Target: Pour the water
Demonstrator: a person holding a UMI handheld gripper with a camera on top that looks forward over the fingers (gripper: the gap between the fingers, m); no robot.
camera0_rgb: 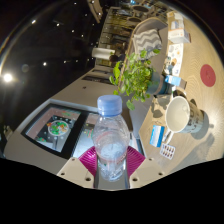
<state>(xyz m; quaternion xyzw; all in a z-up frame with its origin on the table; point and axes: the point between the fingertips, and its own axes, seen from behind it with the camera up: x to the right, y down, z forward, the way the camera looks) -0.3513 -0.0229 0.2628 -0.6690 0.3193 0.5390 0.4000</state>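
A clear plastic water bottle with a pale blue cap stands upright between my gripper's two fingers. The magenta pads press against both of its sides, so the gripper is shut on it. The view is tilted, and the bottle appears lifted above the table. Beyond the fingers to the right, a white cup sits on a blue coaster on the wooden table, its open mouth facing me.
A leafy green plant stands just beyond the bottle. A framed picture or tray lies to the left. A round red coaster, small boxes and a patterned packet are on the table near the cup.
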